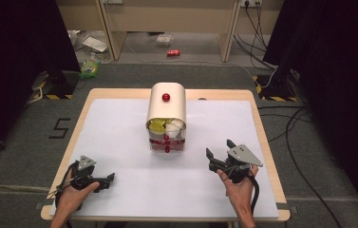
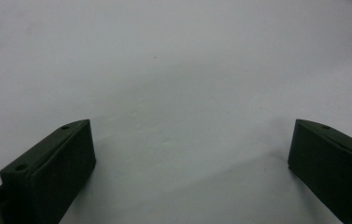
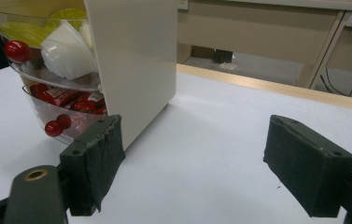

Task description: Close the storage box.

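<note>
**Cream cabinet with clear drawers, both grippers wide apart**

Cream-coloured little cabinet (image 1: 166,105) sits around the middle of the worktop (image 1: 119,137), a bit toward the far edge, with a red knob (image 1: 166,97) on its rounded top. Its front faces the person and has two clear drawers. The upper drawer (image 3: 52,74) has yellow-green and white bits in it, the lower drawer (image 3: 57,114) is packed with red packets, and each one has a small red ball for a handle.

The right gripper (image 1: 219,151) is near the cabinet, off to its right and closer to the person, jaws standing well apart with nothing between them. In the right gripper view the cabinet's side wall is just past the left jaw, not touching it.

The left gripper (image 1: 111,176) is well apart from the cabinet, down at the near left of the worktop, lying low over the white surface. Jaws wide apart there too, just bare worktop between them.
</note>
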A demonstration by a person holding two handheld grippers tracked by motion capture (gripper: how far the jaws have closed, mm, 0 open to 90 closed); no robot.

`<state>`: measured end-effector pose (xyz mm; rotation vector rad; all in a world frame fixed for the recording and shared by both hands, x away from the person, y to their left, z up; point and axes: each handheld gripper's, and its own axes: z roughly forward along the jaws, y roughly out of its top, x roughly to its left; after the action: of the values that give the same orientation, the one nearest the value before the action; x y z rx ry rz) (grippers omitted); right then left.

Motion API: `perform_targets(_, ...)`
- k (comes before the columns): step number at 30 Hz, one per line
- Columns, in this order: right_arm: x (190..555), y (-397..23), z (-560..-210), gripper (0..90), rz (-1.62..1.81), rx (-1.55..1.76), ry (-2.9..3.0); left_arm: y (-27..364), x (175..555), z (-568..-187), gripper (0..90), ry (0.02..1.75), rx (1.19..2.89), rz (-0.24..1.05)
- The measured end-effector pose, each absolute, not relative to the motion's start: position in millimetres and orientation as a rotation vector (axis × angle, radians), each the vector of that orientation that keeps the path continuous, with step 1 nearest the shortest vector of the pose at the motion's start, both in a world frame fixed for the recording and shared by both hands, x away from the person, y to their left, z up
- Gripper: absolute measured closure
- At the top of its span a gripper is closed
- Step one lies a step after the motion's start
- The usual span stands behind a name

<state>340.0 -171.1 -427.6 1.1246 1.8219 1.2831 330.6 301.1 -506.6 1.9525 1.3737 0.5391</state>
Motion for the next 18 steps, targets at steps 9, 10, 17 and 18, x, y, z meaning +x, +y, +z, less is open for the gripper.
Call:
perform_targets(9,333.3,-175.2,-426.2,19.3,1.284,1.128,1.816,301.1,330.5,-506.6,0.3,1.374,1.951,0.538)
perform_targets(10,333.0,-176.0,-426.5,19.3,1.286,1.122,1.815,301.1,330.5,-506.6,0.3,1.374,1.951,0.538)
perform_targets(17,328.3,-182.3,-428.0,19.2,1.279,1.136,1.816,301.1,330.5,-506.6,0.3,1.373,1.951,0.538)
perform_targets(18,327.3,-183.3,-428.2,19.1,1.277,1.141,1.82,301.2,330.5,-506.6,0.3,1.373,1.951,0.539)
